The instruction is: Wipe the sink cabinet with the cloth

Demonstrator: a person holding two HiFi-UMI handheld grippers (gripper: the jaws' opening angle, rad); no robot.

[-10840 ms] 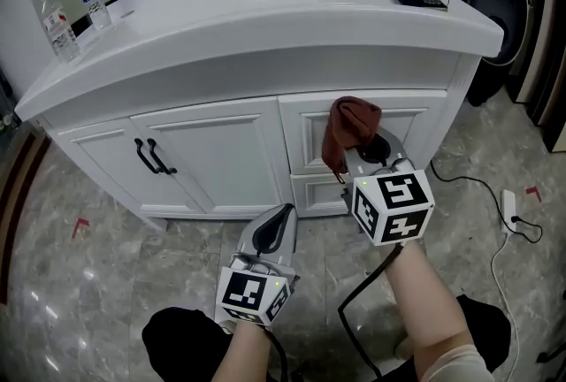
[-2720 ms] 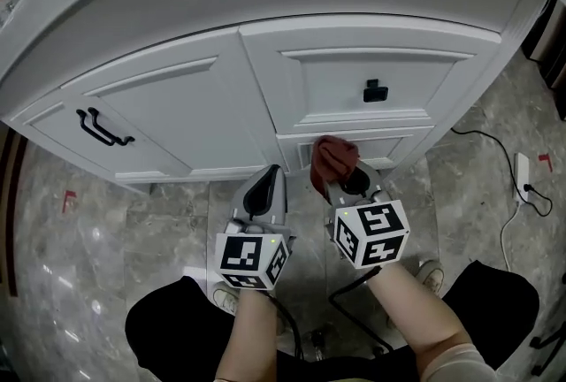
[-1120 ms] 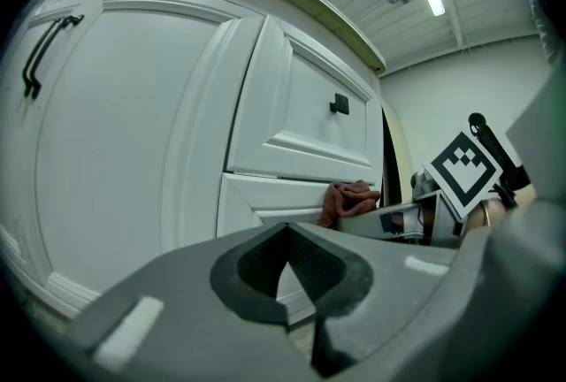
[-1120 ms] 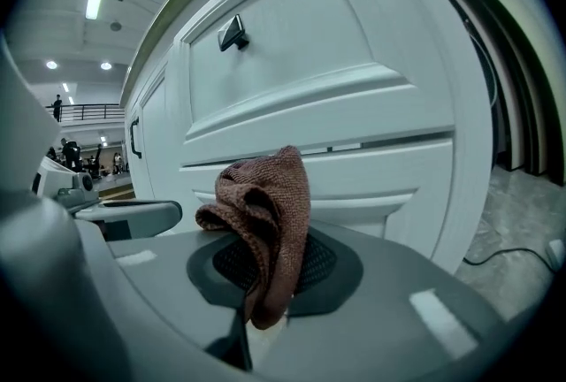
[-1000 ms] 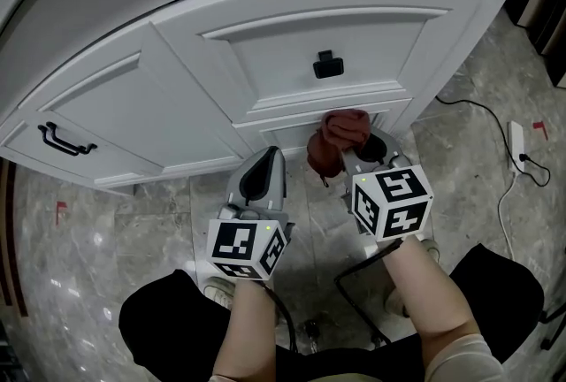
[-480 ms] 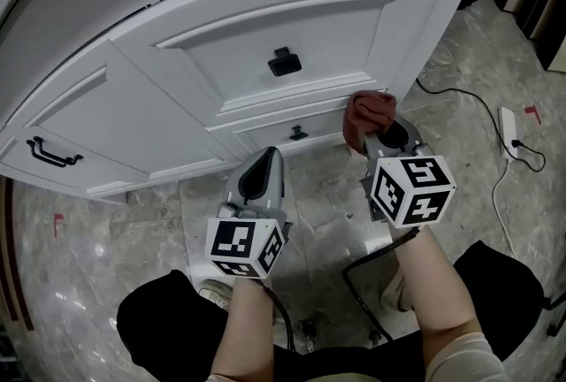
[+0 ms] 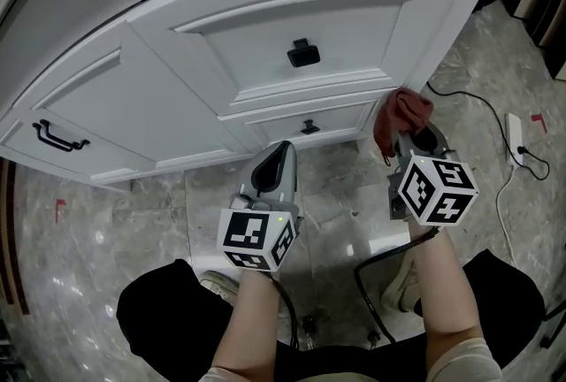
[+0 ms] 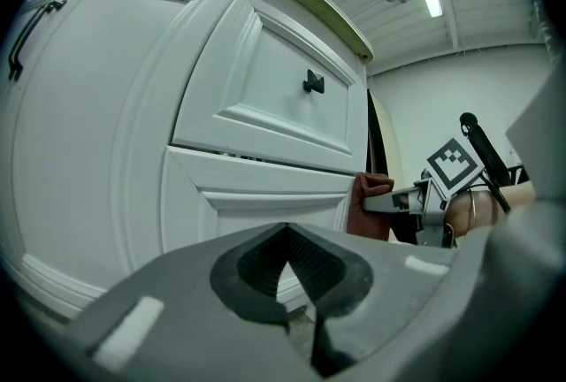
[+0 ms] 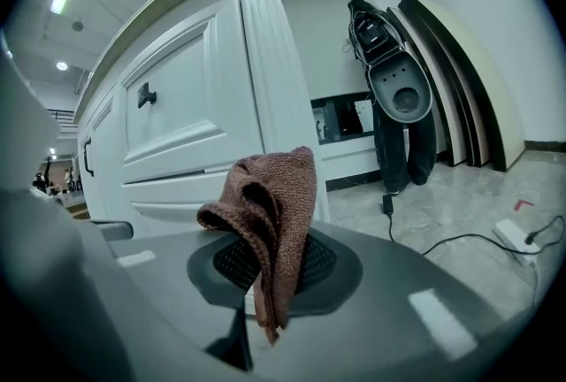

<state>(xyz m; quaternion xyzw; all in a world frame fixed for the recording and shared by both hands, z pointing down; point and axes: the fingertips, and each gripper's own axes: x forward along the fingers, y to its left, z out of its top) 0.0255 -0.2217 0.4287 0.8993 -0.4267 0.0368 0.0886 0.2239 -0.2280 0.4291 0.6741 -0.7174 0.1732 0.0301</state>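
R gripper (image 7: 409, 141) pinches brown cloth (image 7: 401, 113) by sink cabinet's (image 7: 265, 44) lower right corner; L gripper (image 7: 279, 156) pressed together, holding nothing.

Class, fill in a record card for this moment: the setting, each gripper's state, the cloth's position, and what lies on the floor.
Setting: white panelled sink cabinet on grey marble-look floor
Left gripper: shut, empty, low in front of the cabinet
Right gripper: shut on brown knitted cloth
Cloth position: at the cabinet's right front corner, level with the lower drawer; contact cannot be told
Fittings: black square knob on the upper drawer; black bar handles on the left door
On floor: white power strip with black cable
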